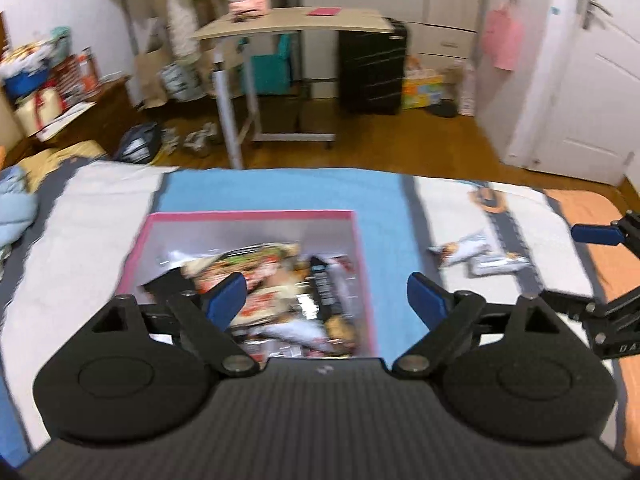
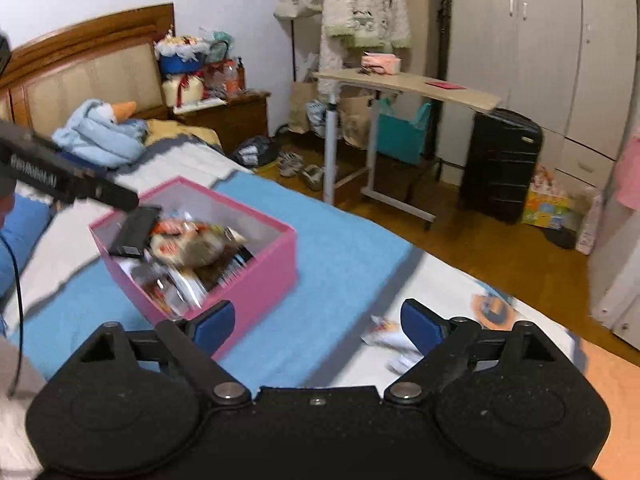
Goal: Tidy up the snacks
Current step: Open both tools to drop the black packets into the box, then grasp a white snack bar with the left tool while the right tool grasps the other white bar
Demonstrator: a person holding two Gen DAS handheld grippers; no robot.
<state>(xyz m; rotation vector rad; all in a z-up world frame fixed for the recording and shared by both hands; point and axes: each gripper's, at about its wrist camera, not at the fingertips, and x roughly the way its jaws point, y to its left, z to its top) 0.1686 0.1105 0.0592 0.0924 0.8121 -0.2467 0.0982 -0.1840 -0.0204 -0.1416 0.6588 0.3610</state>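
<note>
- The pink box (image 1: pixel 256 216) sits on the blue towel (image 1: pixel 384 208) spread across the bed (image 1: pixel 80 216), and it is full of snack packets (image 1: pixel 264 280) piled loosely on one another; the blur hides their labels.
- The left gripper (image 1: pixel 326 296) hangs above the near side of the box, its jaws wide apart with nothing between them, and only the packets in the box showing below the gap.
- In the right wrist view the same box (image 2: pixel 256 276) stands to the left, lid off, and the left gripper (image 2: pixel 132 236) reaches over its far left corner.
- The right gripper (image 2: pixel 316 324) is above the towel (image 2: pixel 344 256), just beside the right wall of the box; its jaws also stand wide apart and hold nothing.
- A few loose snack packets (image 2: pixel 390 340) lie on the white part of the bed cover to the right of the towel, well apart from the box, close to the right finger of the right gripper.
- From the left wrist view those loose packets (image 1: pixel 476 256) lie to the right of the towel, and part of the right gripper (image 1: pixel 596 236) shows at the right edge.
- Beyond the bed a light wooden rolling counter (image 2: pixel 408 84) stands on the wooden floor (image 2: pixel 480 248), with a black suitcase (image 2: pixel 500 164) next to it.
- A light blue blanket (image 2: pixel 96 136) is bunched by the headboard (image 2: pixel 88 76).
</note>
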